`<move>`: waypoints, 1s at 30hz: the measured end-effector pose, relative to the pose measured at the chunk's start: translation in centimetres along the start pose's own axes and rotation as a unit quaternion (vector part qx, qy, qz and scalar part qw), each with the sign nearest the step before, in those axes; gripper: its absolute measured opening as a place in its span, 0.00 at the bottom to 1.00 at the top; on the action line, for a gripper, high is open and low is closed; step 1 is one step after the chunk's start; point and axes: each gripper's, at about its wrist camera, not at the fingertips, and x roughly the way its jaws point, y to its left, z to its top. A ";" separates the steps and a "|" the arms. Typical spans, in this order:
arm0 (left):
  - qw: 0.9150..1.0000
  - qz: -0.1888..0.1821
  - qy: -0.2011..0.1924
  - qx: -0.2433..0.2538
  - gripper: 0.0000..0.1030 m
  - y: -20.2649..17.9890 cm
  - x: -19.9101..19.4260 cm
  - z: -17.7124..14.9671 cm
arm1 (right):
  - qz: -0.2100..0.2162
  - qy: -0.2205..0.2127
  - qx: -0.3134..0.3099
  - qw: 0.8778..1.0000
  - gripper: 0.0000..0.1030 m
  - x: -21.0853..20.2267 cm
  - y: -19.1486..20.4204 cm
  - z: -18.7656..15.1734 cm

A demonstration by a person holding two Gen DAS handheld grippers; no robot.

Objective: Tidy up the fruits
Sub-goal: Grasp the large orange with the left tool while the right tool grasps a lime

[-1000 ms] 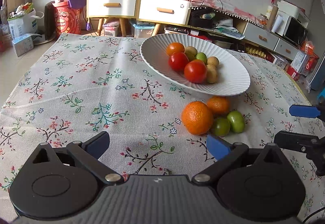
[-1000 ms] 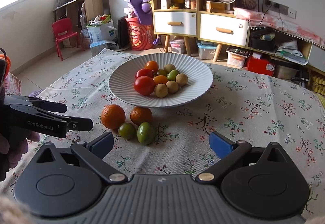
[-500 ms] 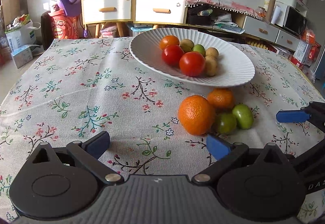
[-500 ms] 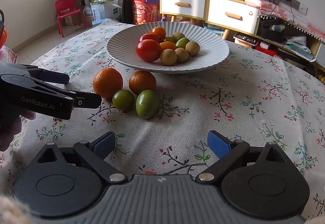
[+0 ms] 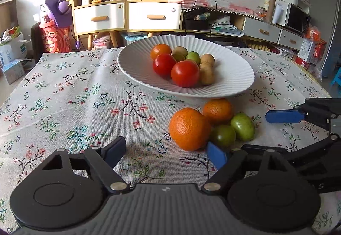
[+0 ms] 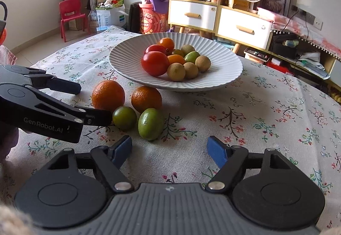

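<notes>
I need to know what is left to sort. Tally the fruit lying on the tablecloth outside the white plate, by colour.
Orange fruits: 2
Green fruits: 2
Total: 4

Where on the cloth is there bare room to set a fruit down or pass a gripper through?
Bare cloth lies left of the plate and the large orange, and right of the light green fruit toward the table edge in the right wrist view. It is crowded in front of the plate: two oranges and two green fruits cluster there, with the left gripper alongside.
</notes>
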 end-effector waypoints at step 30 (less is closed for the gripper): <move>0.999 -0.037 0.012 -0.025 0.31 -0.3 -0.1 0.6 | 0.047 0.006 0.043 0.998 0.22 0.4 -0.7 1.7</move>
